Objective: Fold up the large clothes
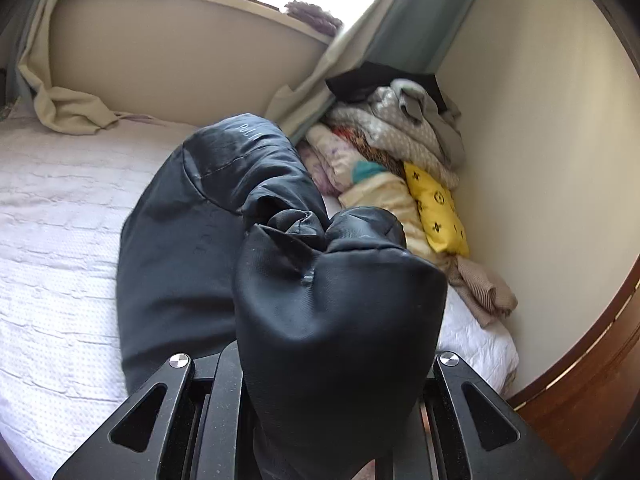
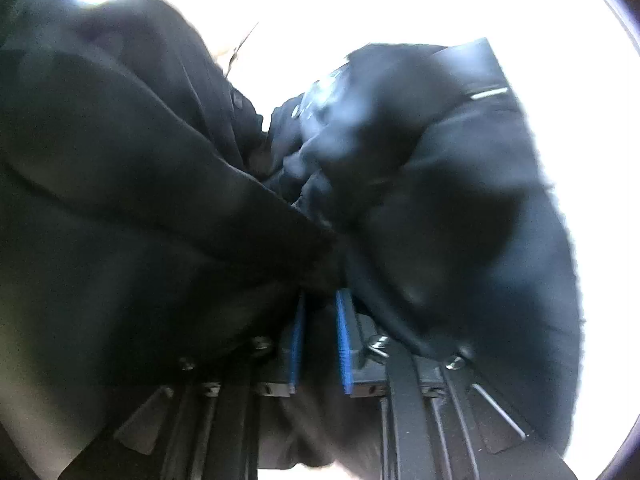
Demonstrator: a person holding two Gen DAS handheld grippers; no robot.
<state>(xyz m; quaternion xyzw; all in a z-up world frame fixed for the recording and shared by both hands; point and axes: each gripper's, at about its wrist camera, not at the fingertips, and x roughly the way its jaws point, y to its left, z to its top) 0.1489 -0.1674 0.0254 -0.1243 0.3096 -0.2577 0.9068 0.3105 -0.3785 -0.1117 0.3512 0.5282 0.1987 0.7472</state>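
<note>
A black padded jacket (image 1: 180, 240) lies stretched across the bed's white quilted cover (image 1: 52, 260). My left gripper (image 1: 332, 352) is shut on one puffy end of it. That bunch of fabric (image 1: 340, 300) bulges up over the fingers and hides their tips. In the right wrist view the same black jacket (image 2: 140, 200) fills nearly the whole blurred picture, against bright light. Its folds run together into my right gripper (image 2: 320, 294). The blue pads (image 2: 343, 340) stand close together with dark cloth pinched at their tips.
A heap of folded clothes and bedding (image 1: 392, 148) fills the far right corner by the wall, with a yellow patterned pillow (image 1: 436, 208) and a beige knit garment (image 1: 480, 292) in front. A cream curtain (image 1: 68, 108) drapes onto the bed at far left. The wooden bed frame (image 1: 580, 380) runs along the right.
</note>
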